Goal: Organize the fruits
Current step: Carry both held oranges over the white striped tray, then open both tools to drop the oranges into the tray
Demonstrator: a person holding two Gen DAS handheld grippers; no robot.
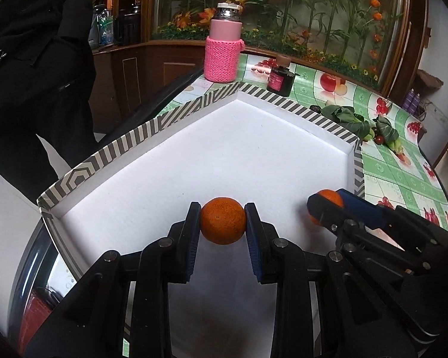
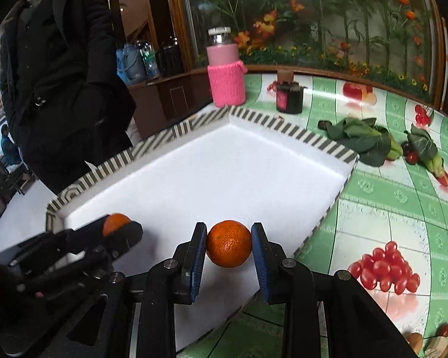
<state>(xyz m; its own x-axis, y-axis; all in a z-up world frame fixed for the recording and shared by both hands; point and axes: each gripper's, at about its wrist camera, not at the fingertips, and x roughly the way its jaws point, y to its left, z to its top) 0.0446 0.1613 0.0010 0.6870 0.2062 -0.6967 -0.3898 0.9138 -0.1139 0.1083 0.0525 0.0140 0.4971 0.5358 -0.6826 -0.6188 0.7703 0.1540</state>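
Left tool (image 1: 223, 213): clamped on an orange (image 1: 222, 220) over the white tray (image 1: 152, 125).
Right tool (image 2: 229, 235): clamped on a second orange (image 2: 228, 244), same tray.

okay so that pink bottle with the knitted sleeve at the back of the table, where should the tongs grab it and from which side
Grip the pink bottle across its knitted sleeve, coming in level from the box side. It stands upright, so the round body offers two opposite sides, and the yarn likely slips less than the smooth upper part. Both tongs currently hold oranges.
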